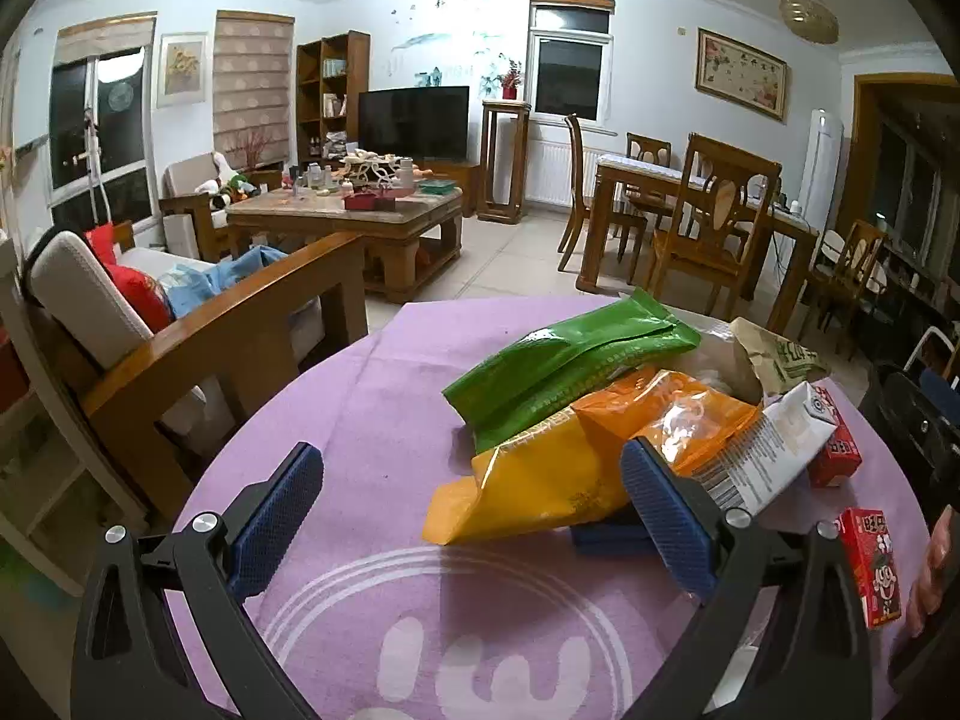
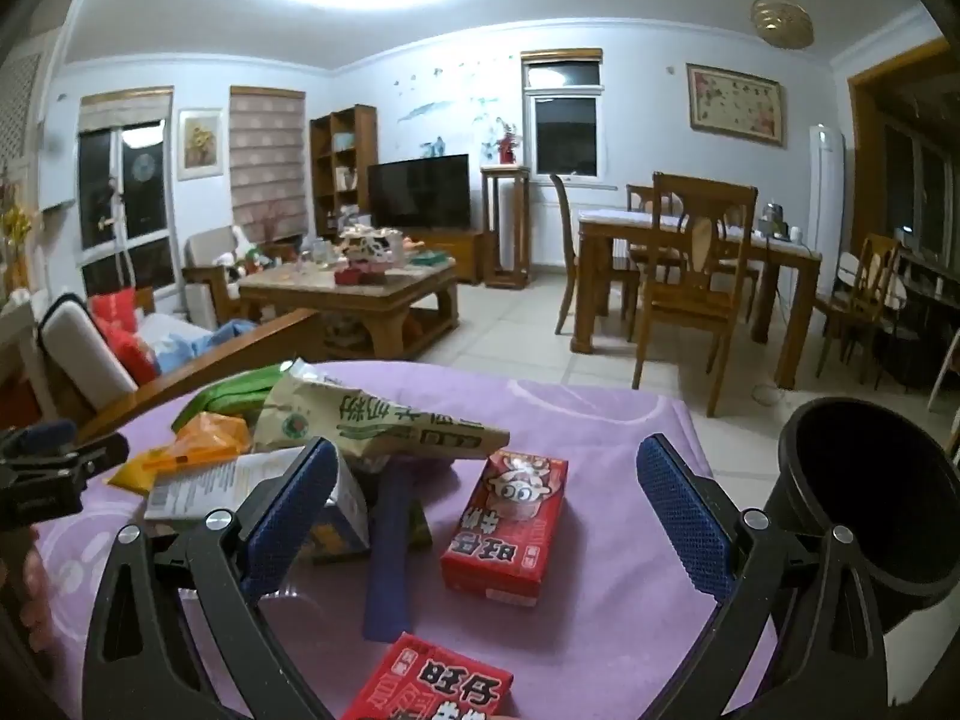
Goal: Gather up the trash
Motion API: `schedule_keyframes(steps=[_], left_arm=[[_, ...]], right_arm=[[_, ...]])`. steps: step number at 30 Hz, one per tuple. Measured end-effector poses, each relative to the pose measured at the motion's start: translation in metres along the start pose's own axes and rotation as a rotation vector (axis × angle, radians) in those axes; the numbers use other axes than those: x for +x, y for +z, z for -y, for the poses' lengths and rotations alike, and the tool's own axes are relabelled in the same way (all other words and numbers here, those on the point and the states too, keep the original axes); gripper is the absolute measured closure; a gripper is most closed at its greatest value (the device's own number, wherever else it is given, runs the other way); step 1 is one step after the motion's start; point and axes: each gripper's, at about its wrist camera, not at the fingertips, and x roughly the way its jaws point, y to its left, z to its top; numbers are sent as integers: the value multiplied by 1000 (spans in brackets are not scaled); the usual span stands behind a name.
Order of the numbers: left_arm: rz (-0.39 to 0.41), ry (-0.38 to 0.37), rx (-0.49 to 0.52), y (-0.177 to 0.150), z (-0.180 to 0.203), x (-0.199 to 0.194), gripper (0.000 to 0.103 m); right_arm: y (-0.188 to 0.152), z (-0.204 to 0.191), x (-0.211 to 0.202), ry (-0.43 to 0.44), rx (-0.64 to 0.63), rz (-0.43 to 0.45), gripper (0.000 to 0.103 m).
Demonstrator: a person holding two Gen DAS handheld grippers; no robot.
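Green packet (image 1: 570, 369) flat on purple cloth (image 1: 372, 420), long axis slanting up-right.

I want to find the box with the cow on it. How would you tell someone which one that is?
Look at the round table with the purple cloth. In the right wrist view, in front of the heap of snack bags, a small red carton lies flat between the open fingers of the right gripper. It alone shows a cartoon cow; the other red carton, nearer the camera, shows only big lettering.

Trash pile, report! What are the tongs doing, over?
Both tongs, left and right, open, empty. Wrappers and red milk cartons on purple cloth. Black bin right. Nothing blocking.
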Motion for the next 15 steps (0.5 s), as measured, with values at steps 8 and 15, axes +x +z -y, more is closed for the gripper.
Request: schedule_keyframes(steps=[8,15], left_arm=[[11,16,14,1,3,-1,5],[13,18,16,1,2,-1,5]], right_arm=[[0,5,2,-4,17,-5,4],[0,6,3,-2,16,-5,4]])
